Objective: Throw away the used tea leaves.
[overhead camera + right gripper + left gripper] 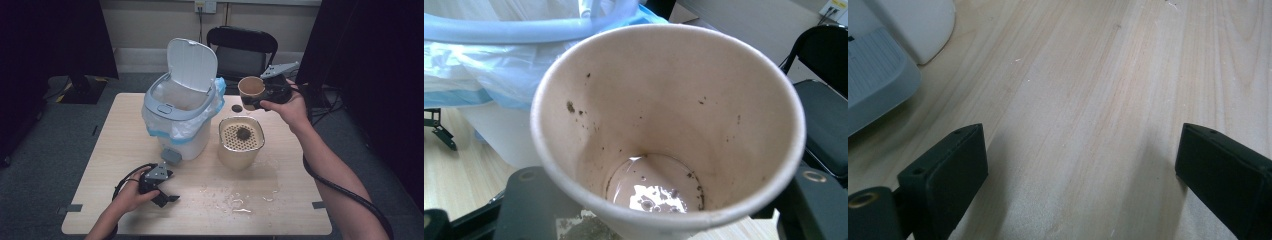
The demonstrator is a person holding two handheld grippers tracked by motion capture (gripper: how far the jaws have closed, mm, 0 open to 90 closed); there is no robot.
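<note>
Now, nearest you, your left tongs [162,192] rest low over the bare worktop [280,210], jaws spread wide apart with nothing between them, just in front of the bin's grey pedal [171,156]. Mind the wet patch [240,202] on the wood to their right.

Further out, the strainer tub [241,140] stands beside the bin, a dark clump of dregs [243,133] sitting on its perforated insert.

Beyond that, your right tongs [261,98] are clamped on the paper cup [251,90], held in the air above the tub and just right of the white pedal bin [180,117], whose lid [192,64] stands open. From the right gripper view, the cup [664,125] holds a little liquid and a few specks at the bottom.

Judging by this, the cup is headed for the bin. Keep it upright while you carry it left, so the leftover liquid stays in. Clear the blue-edged liner [218,95] before letting go, and release only once the cup is well over the opening.
</note>
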